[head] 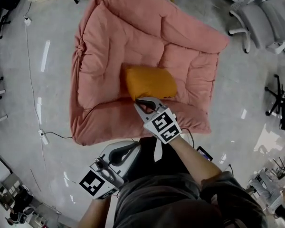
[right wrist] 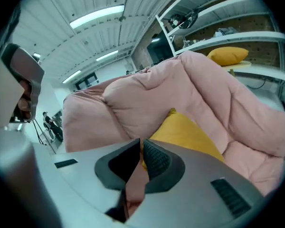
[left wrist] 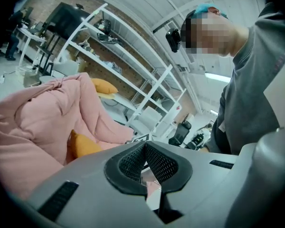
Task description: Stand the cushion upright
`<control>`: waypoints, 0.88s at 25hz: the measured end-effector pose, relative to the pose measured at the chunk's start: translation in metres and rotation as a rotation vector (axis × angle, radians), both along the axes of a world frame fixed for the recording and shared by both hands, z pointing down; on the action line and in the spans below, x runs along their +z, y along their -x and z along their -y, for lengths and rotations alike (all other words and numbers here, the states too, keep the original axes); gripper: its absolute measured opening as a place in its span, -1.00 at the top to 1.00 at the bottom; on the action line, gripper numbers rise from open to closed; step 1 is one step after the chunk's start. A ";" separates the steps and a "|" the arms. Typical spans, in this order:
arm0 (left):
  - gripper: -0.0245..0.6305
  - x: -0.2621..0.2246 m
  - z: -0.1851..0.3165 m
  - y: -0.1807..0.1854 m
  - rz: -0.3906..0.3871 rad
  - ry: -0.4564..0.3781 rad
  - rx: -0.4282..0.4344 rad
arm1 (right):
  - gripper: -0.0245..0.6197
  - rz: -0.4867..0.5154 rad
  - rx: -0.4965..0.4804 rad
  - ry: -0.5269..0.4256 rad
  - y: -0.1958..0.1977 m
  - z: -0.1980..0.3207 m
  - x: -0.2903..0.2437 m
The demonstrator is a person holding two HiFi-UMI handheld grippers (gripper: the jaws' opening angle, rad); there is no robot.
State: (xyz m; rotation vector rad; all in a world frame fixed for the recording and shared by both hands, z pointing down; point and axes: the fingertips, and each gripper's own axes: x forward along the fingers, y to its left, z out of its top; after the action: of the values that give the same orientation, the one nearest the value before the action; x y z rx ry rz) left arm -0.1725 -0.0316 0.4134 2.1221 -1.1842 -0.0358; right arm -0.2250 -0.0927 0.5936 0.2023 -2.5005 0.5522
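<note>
Where the cushion sits: the orange cushion (head: 149, 82) is in the hollow of the pink floor sofa (head: 118, 37), its back against the raised padding. In the right gripper view it looks tilted, not flat.
Right tongs: the right gripper (head: 143, 101) is just at the cushion's near edge, tips pressed all but together, nothing between them.
Left tongs: the left gripper (head: 130, 148) is close to the person's body and well apart from the cushion, tips closed and empty.
Surface: the glossy pale grey floor (head: 19, 127) shows streaks of reflected light, and the sofa lies directly on it.
Cable: a thin cable with a white plug block (head: 43, 137) runs along the floor left of the sofa.
Room: a white shelving rack (left wrist: 128, 70) stands behind the sofa with a second yellow cushion (right wrist: 228, 55) on a shelf. Grey office chairs (head: 268, 13) stand off to one side, and strip lights (right wrist: 97, 15) run along the ceiling.
</note>
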 end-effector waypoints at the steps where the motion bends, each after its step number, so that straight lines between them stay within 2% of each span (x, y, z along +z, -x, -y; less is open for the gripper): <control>1: 0.89 -0.002 -0.001 0.003 -0.009 -0.011 -0.002 | 0.83 0.022 -0.027 0.026 0.008 -0.009 -0.004; 4: 0.89 -0.011 0.001 0.010 -0.025 -0.062 0.008 | 0.83 0.097 -0.059 0.073 0.014 -0.022 -0.028; 8: 0.89 -0.016 0.005 0.015 0.004 -0.082 0.031 | 0.83 0.112 0.021 0.077 -0.020 -0.005 -0.063; 14: 0.89 -0.046 0.030 0.007 0.020 -0.150 0.088 | 0.83 0.102 0.177 0.007 -0.088 0.033 -0.126; 22: 0.89 -0.084 0.061 -0.013 0.048 -0.226 0.131 | 0.87 0.127 0.263 -0.080 -0.125 0.049 -0.190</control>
State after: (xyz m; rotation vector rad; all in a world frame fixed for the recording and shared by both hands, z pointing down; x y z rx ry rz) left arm -0.1598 -0.0922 0.3295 2.4068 -1.1101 -0.0620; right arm -0.1000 -0.1413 0.4036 0.5483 -2.6391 0.5860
